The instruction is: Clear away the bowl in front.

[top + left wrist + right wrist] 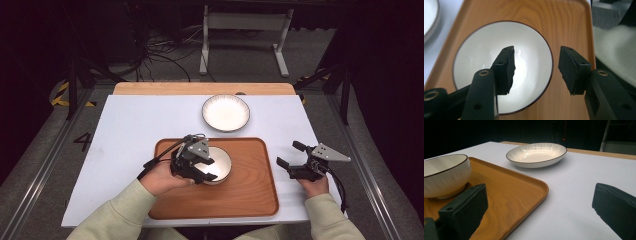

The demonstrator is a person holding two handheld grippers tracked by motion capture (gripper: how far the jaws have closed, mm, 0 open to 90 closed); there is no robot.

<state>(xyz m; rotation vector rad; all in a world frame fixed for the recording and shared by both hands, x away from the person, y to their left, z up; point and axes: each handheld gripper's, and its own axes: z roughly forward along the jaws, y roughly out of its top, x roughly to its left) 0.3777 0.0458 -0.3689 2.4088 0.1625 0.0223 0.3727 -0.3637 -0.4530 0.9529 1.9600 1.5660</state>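
- Left gripper (536, 72) is spread above the bowl (529, 45), one jaw inside, one outside its near rim, gripping nothing yet.
- Bowl sits on the tray (250, 195).
- Right gripper (292, 162), also spread, hovers well right; plate (226, 112) lies beyond.

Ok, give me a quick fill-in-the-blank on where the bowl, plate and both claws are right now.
1. The bowl sits on the wooden ____.
2. The left claw is open, one jaw inside the bowl and the other outside its ____.
3. The plate rests directly on the white ____, beyond the tray.
4. The right claw is ____ and holds nothing, off to the tray's right.

Missing words: tray; rim; table; open
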